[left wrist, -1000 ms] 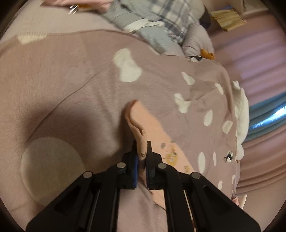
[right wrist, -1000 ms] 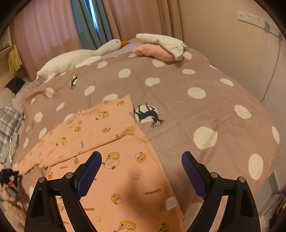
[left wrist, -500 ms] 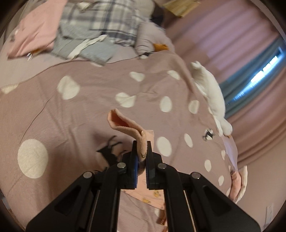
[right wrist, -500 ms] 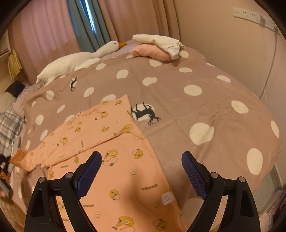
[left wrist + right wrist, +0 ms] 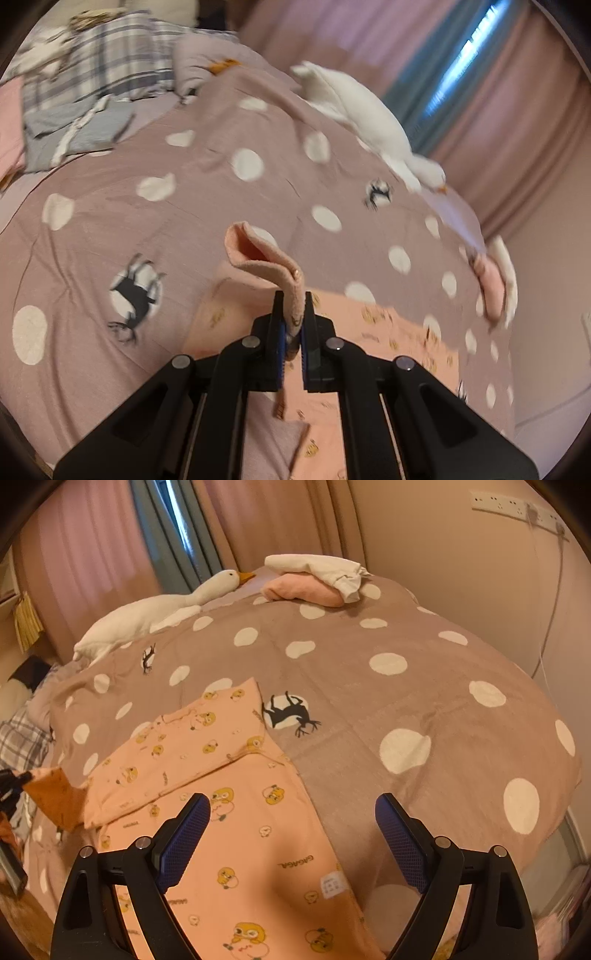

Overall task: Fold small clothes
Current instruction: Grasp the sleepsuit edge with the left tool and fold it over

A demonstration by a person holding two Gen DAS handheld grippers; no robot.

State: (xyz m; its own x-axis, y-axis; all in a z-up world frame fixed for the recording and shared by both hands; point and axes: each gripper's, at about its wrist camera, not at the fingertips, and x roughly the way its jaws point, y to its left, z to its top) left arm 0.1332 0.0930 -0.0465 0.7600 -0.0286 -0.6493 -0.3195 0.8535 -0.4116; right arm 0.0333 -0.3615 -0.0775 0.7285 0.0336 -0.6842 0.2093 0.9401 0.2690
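Note:
A small peach garment with yellow duck prints (image 5: pixel 236 812) lies spread on the dotted mauve bed cover (image 5: pixel 406 709). My left gripper (image 5: pixel 293 325) is shut on the garment's sleeve cuff (image 5: pixel 273 266) and holds it lifted above the body of the garment (image 5: pixel 388 332). The lifted sleeve (image 5: pixel 51 790) and the left gripper show at the left edge of the right wrist view. My right gripper (image 5: pixel 291 838) is open and empty, hovering over the lower part of the garment.
A white plush goose (image 5: pixel 155 609) lies along the far side of the bed. Folded pink and white clothes (image 5: pixel 314 579) sit at the far end. A plaid and grey clothes pile (image 5: pixel 92 81) lies at the other end. A wall (image 5: pixel 480 590) borders the right side.
My left gripper has lifted the sleeve cuff and carried it inward over the garment, swinging its view toward the goose. My right gripper has stayed open and nearly still.

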